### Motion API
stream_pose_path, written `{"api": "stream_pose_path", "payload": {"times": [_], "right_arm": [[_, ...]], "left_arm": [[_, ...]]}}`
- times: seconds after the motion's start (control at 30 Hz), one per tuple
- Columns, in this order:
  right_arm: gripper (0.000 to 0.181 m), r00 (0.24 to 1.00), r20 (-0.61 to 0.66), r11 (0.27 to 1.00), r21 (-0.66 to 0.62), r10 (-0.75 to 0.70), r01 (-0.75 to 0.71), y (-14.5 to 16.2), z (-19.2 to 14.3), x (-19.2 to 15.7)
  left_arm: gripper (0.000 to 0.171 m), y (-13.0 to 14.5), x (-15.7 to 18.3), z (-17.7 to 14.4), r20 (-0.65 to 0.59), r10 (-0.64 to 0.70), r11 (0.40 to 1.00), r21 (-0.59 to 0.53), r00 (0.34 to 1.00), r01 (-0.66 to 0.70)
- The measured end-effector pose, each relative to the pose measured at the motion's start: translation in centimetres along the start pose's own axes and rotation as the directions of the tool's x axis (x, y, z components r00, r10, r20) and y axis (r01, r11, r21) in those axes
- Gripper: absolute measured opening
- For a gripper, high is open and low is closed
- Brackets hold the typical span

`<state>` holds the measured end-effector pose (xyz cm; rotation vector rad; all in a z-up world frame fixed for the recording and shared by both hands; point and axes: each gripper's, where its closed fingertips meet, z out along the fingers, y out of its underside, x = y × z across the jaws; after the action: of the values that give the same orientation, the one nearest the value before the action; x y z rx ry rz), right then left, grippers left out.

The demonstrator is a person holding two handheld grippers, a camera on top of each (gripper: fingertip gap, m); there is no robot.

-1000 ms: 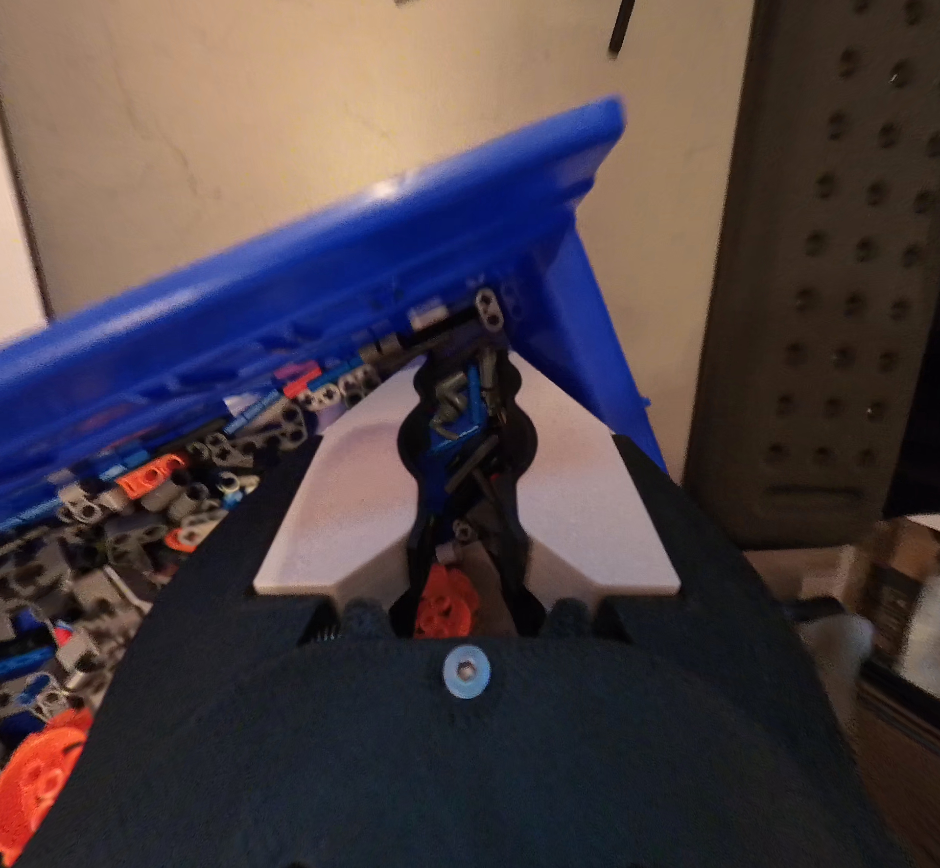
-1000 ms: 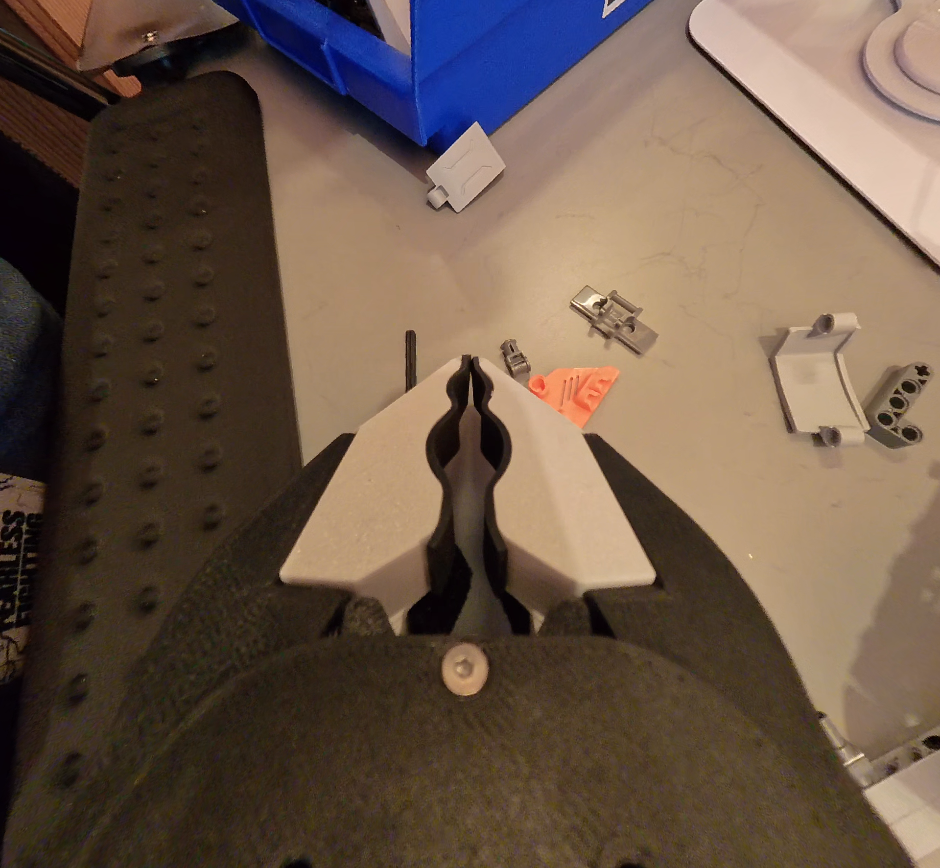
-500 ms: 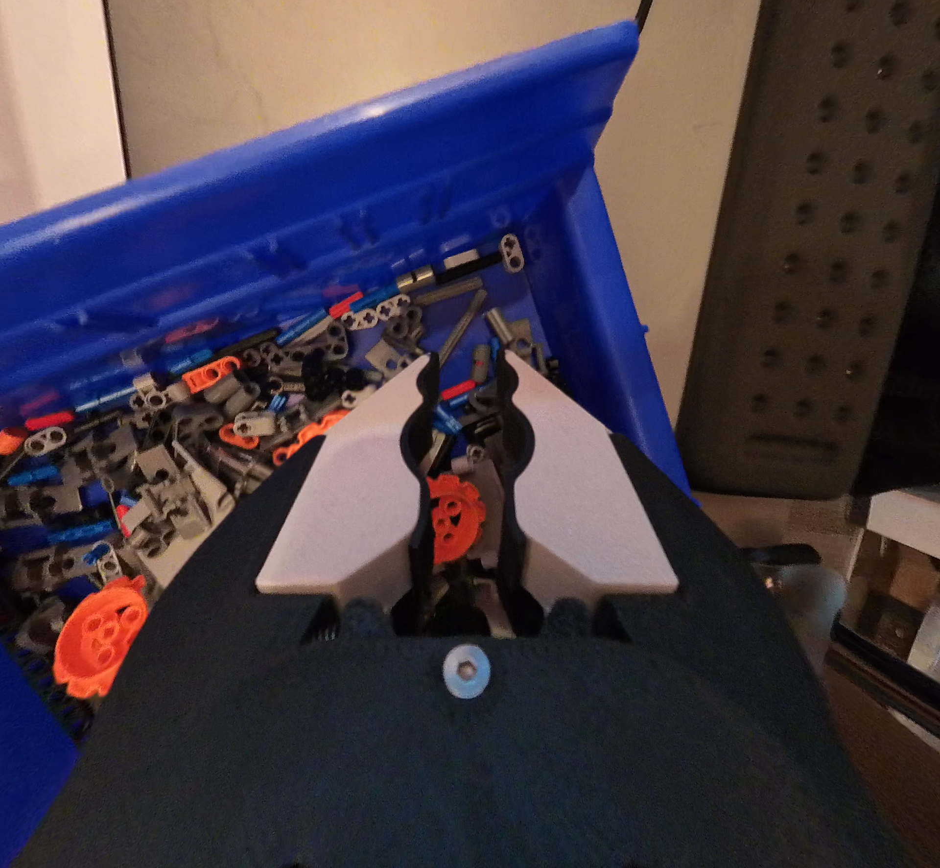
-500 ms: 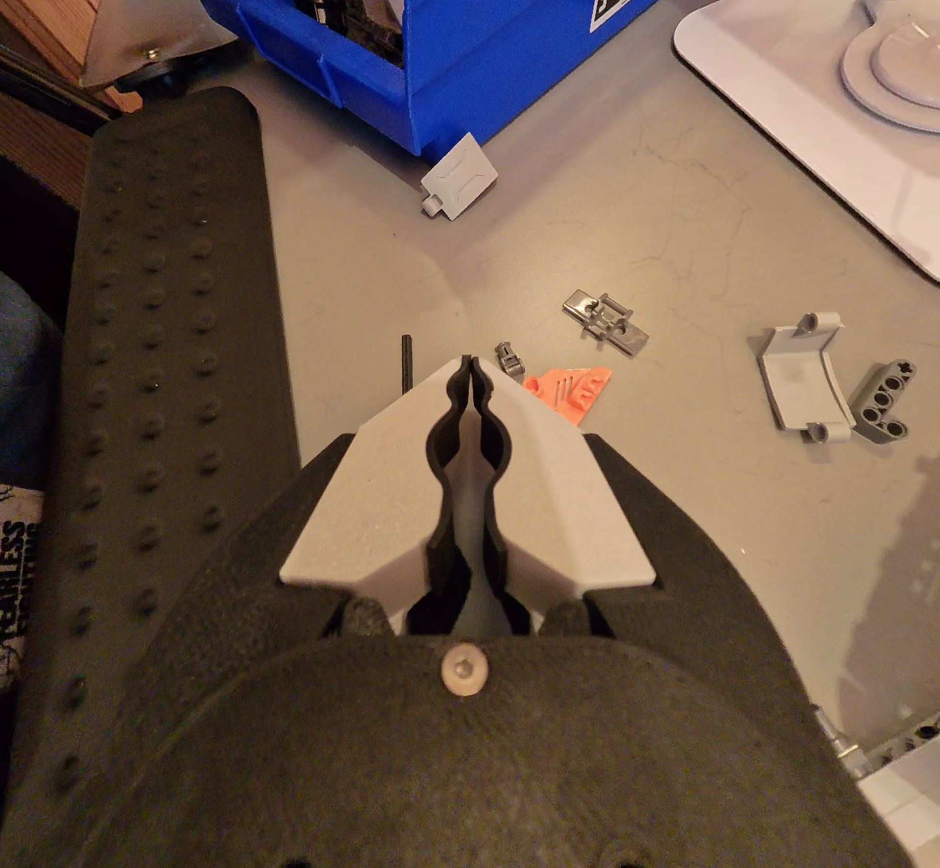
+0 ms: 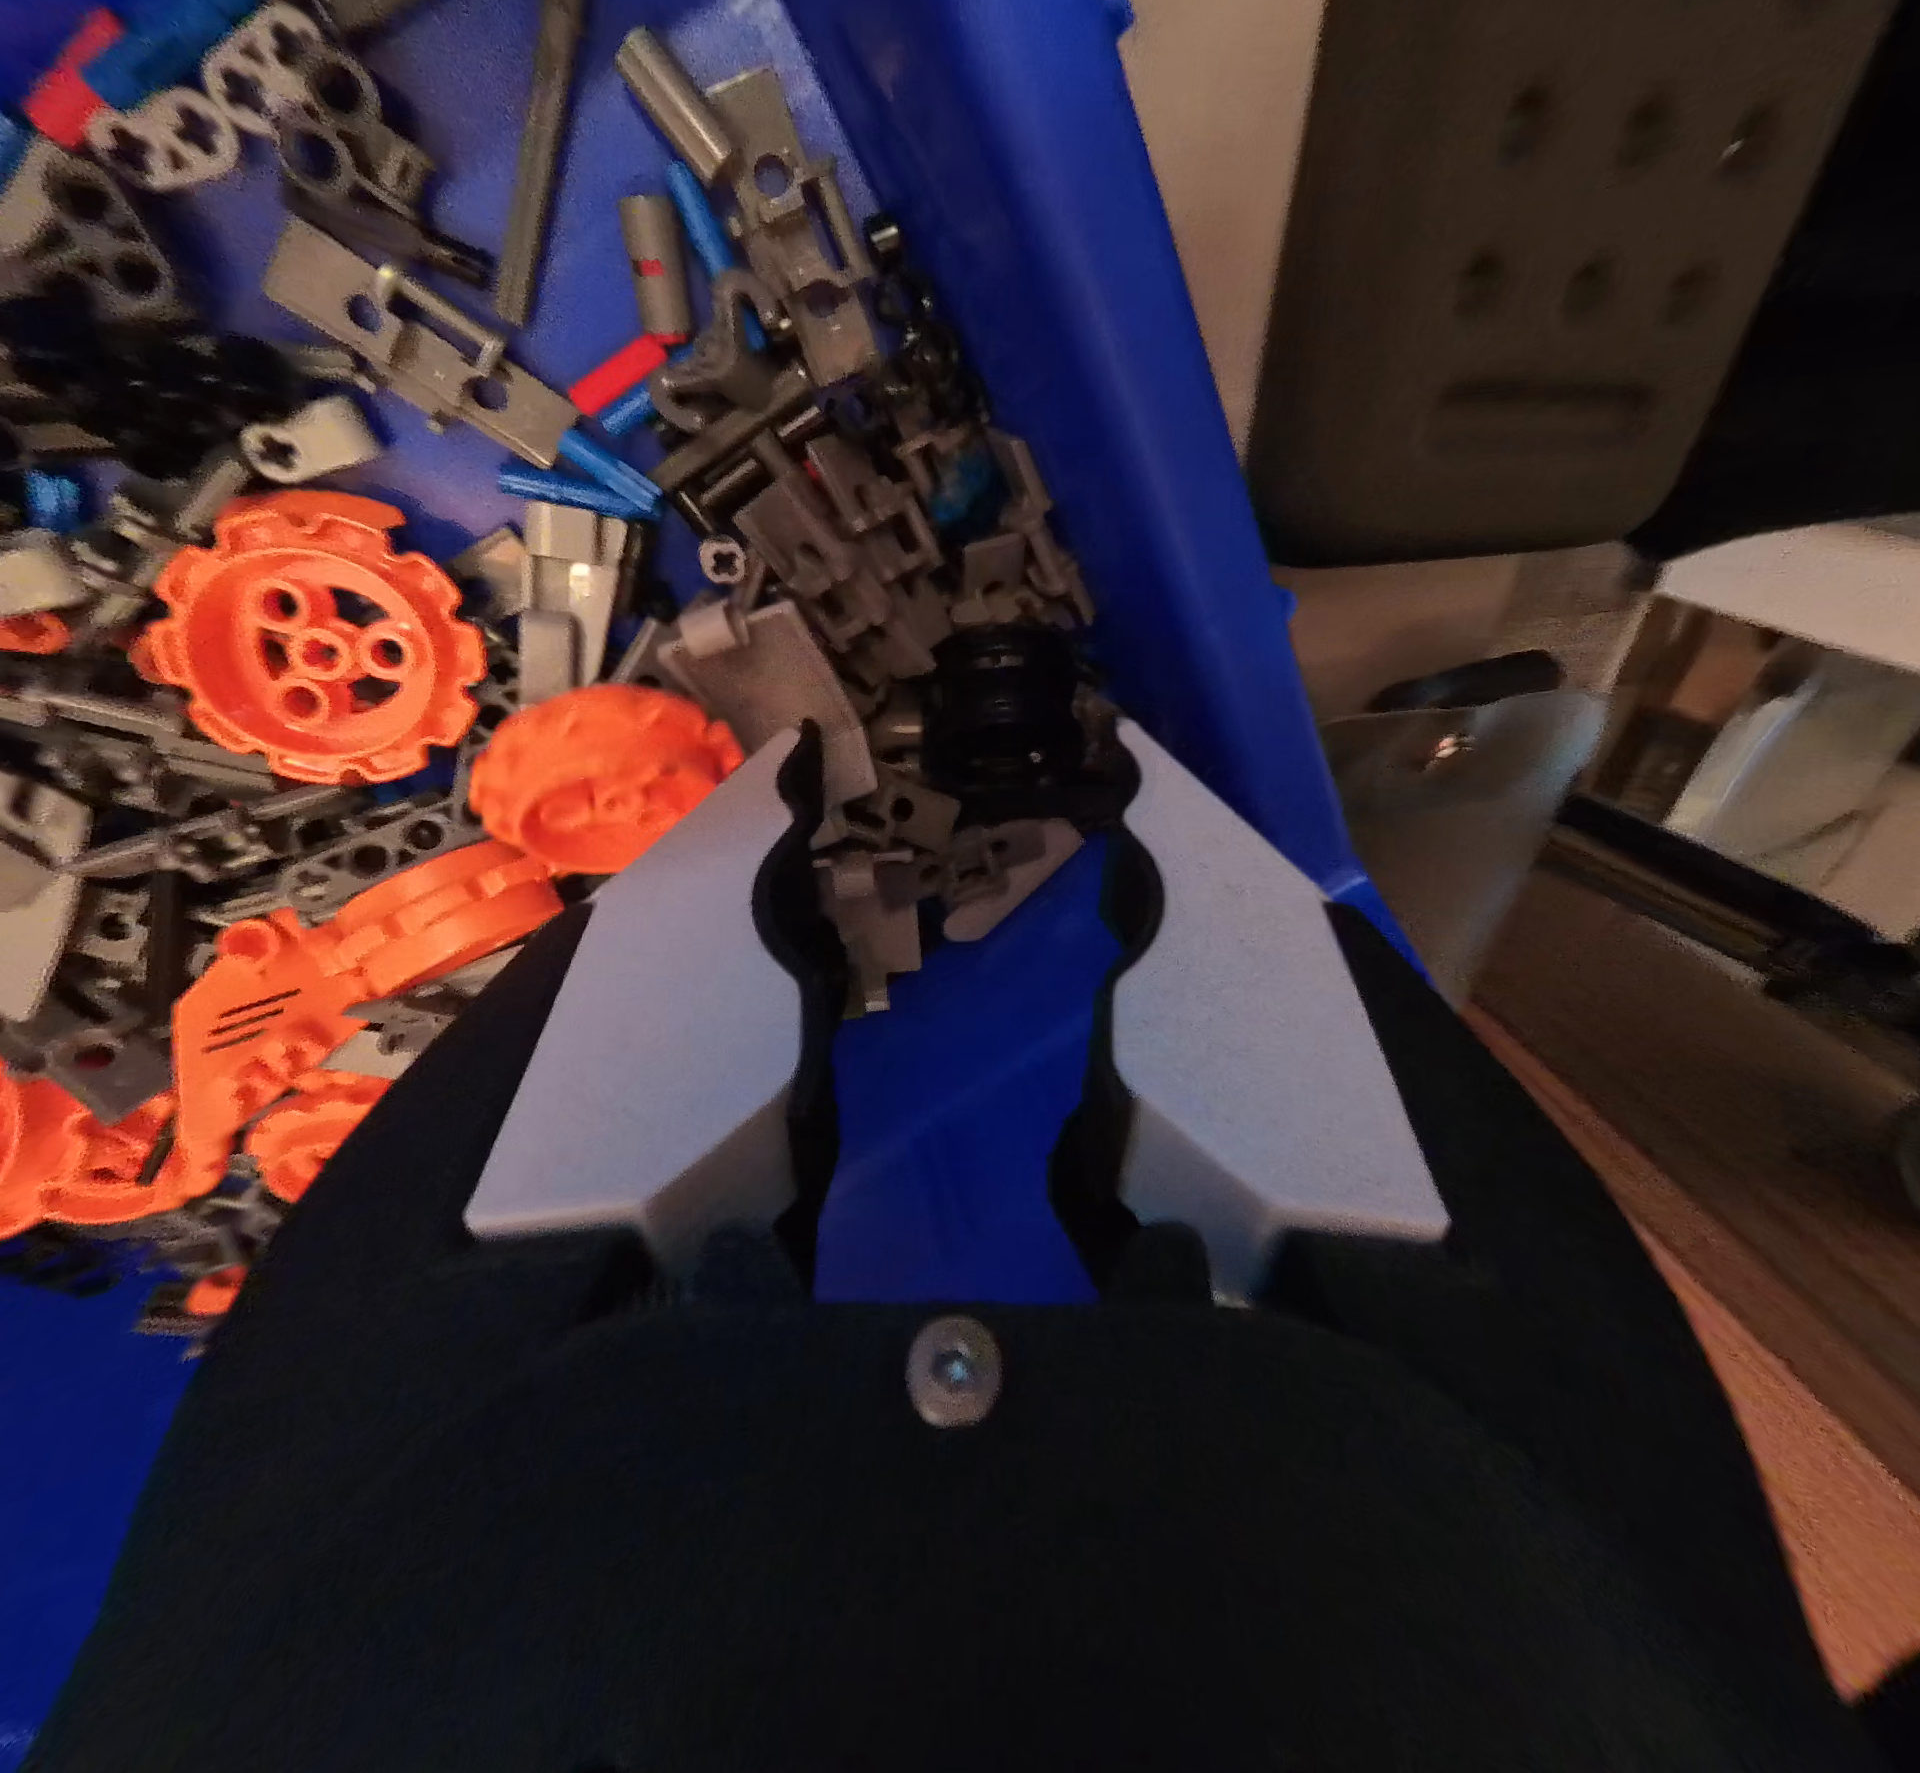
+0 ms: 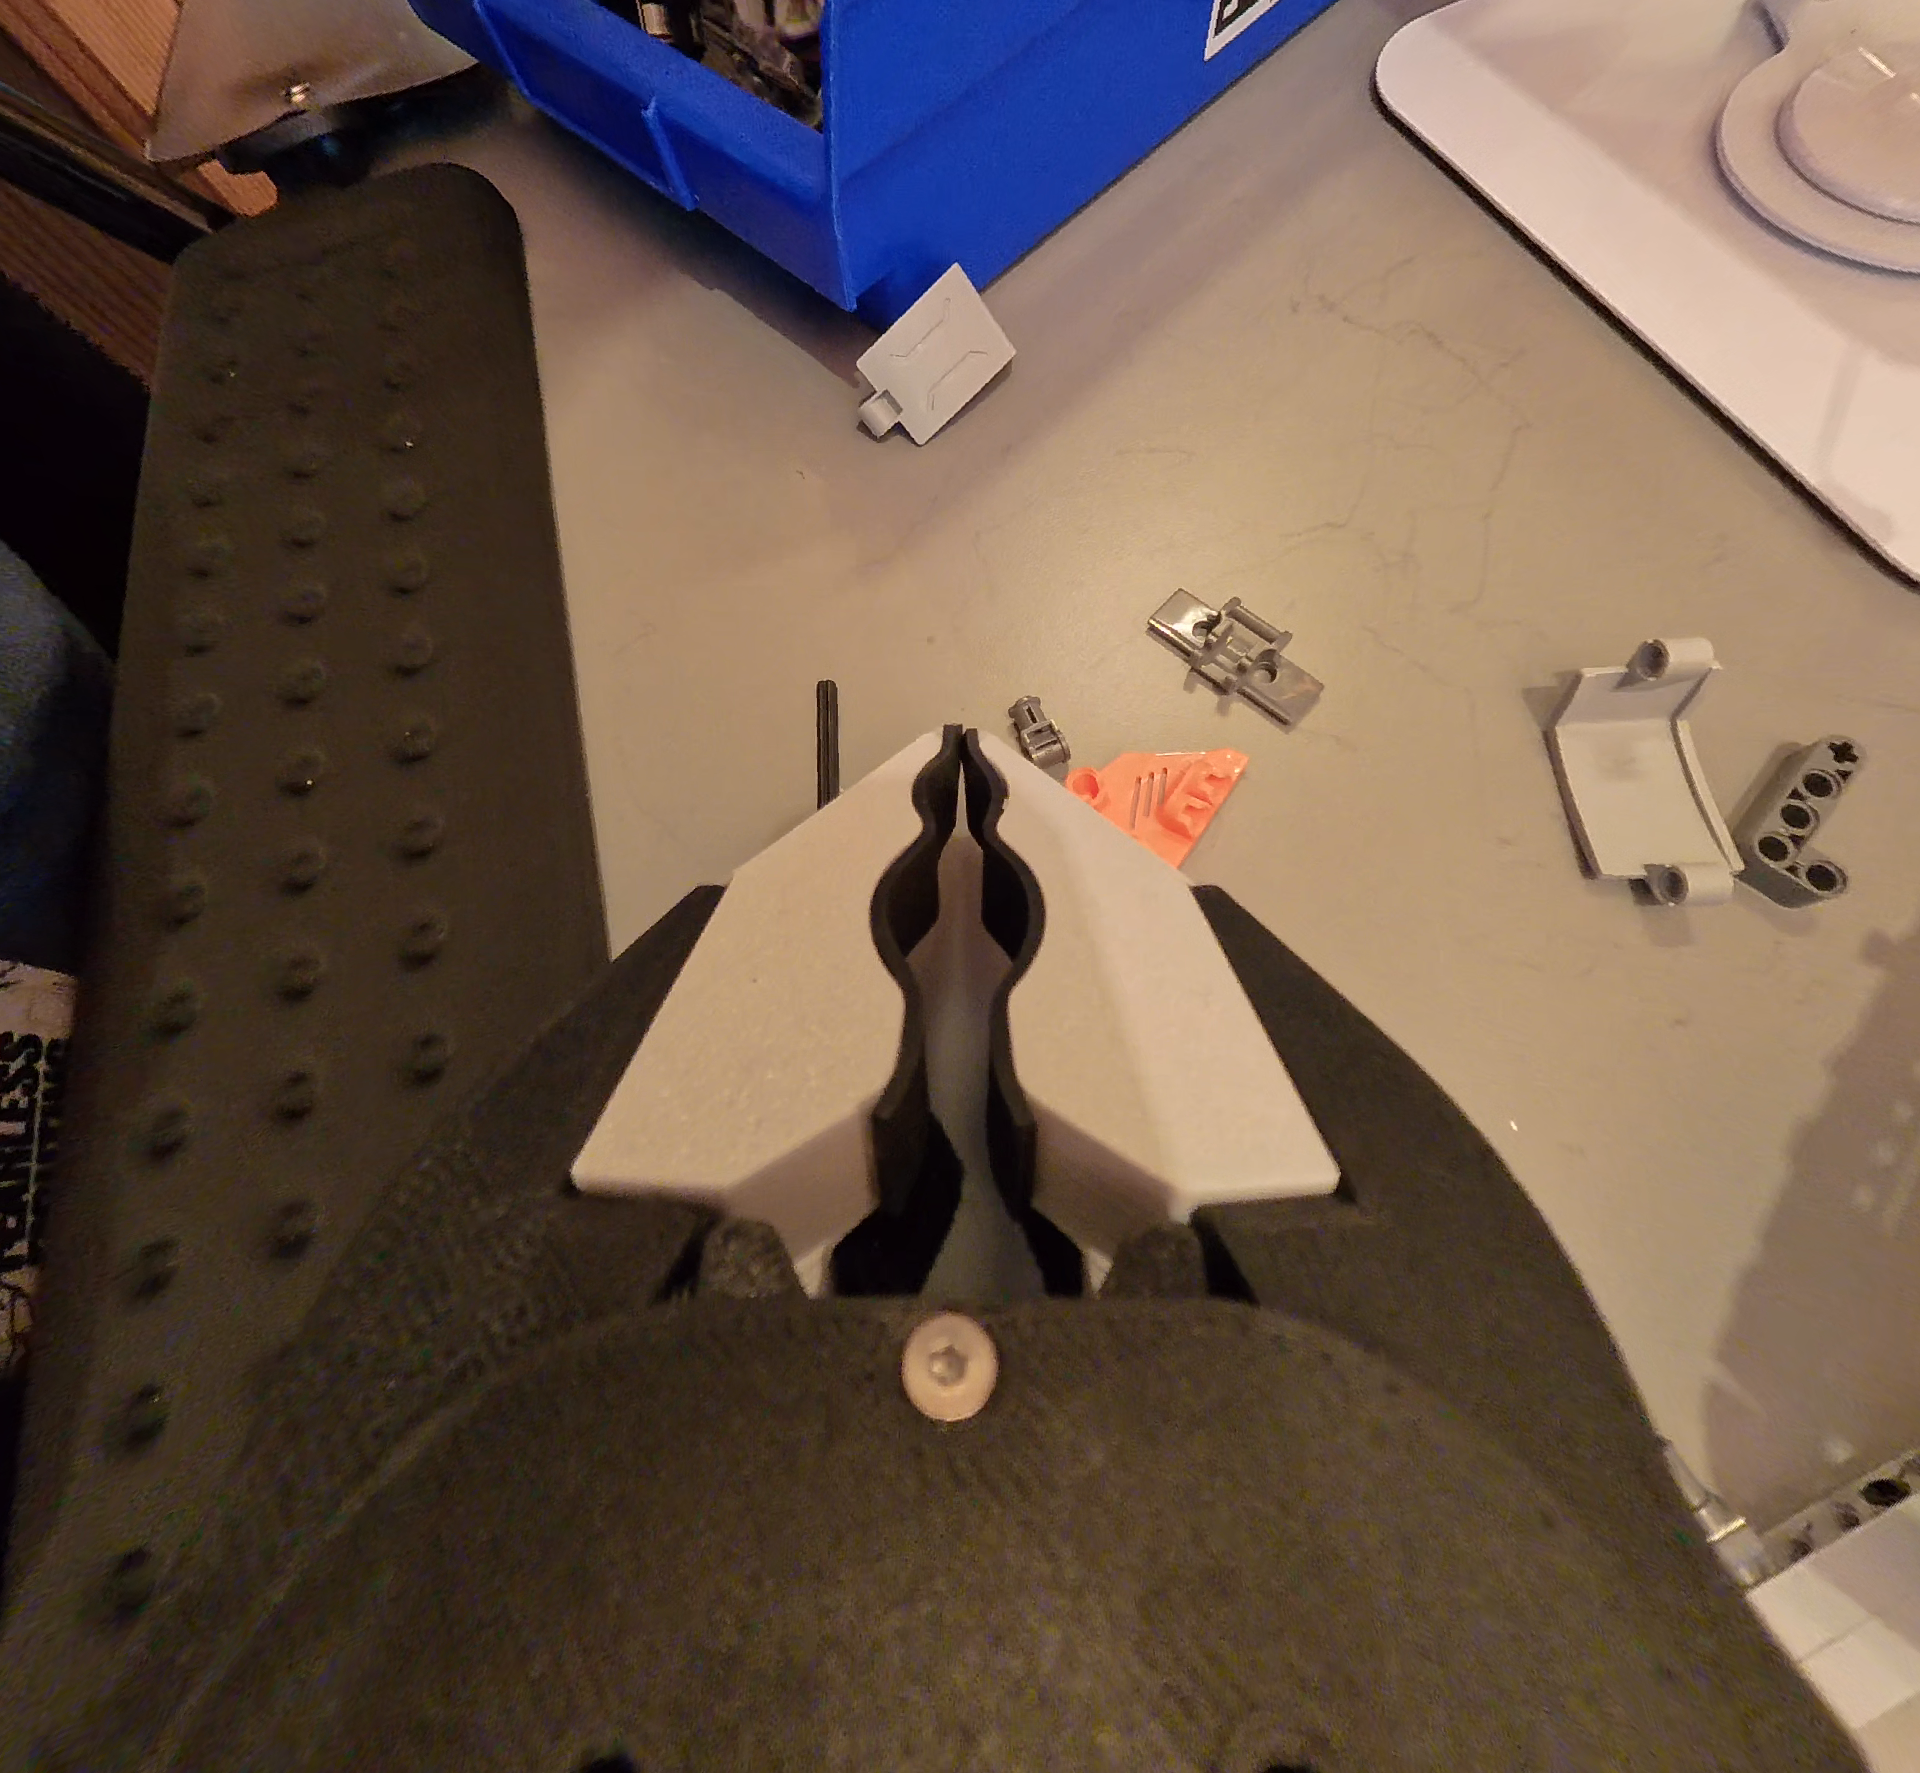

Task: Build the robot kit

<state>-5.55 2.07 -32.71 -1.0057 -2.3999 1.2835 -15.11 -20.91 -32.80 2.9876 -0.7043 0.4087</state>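
Observation:
My left gripper is open inside a blue bin, low over a heap of small grey, black and orange building parts. A clump of dark grey parts and a black ring-shaped part lie between its fingertips. An orange toothed wheel lies to the left. My right gripper is shut and empty above a grey table. An orange wedge panel, a small grey connector and a thin black axle lie just beyond its tips.
The blue bin stands at the back in the right wrist view. On the table lie a grey square panel, a grey tread link, a curved grey panel and a grey beam. A black studded mat lies left, a white board right. The tips of one gripper are about 25 centimetres away from the tips of the other. To the thin black axle: right tips about 4 centimetres, left tips about 25 centimetres.
My left gripper has dropped deeper into the bin toward its right corner and opened wider. My right gripper has stayed shut, with the scene shifting only slightly.

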Motion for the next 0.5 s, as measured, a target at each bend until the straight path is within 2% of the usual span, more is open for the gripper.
{"api": "stream_pose_path", "payload": {"times": [0.17, 0.23, 0.3, 0.5], "right_arm": [[0.0, 1.0, -0.008, 1.0, 0.003, -0.003, 0.003, 0.0, 0.0, 0.1], [0.0, 1.0, -0.008, 1.0, 0.004, -0.002, 0.002, -0.1, 0.0, 0.1], [0.0, 1.0, -0.008, 1.0, 0.002, -0.003, 0.003, 0.0, 0.0, 0.1], [0.0, 1.0, -0.01, 1.0, -0.005, -0.003, 0.003, 0.1, 0.1, 0.1]], "left_arm": [[0.045, -0.2, -1.0, 0.1, 0.104, 0.053, 0.999, -0.003, 0.993, -0.053], [0.032, -0.3, -1.6, 0.1, 0.134, 0.054, 0.998, 0.012, 0.99, -0.056], [0.036, -0.5, -2.2, 0.0, 0.15, 0.044, 0.998, 0.036, 0.988, -0.049], [0.029, -2.1, -4.3, -1.5, 0.222, 0.011, 0.991, 0.129, 0.975, -0.041]]}}
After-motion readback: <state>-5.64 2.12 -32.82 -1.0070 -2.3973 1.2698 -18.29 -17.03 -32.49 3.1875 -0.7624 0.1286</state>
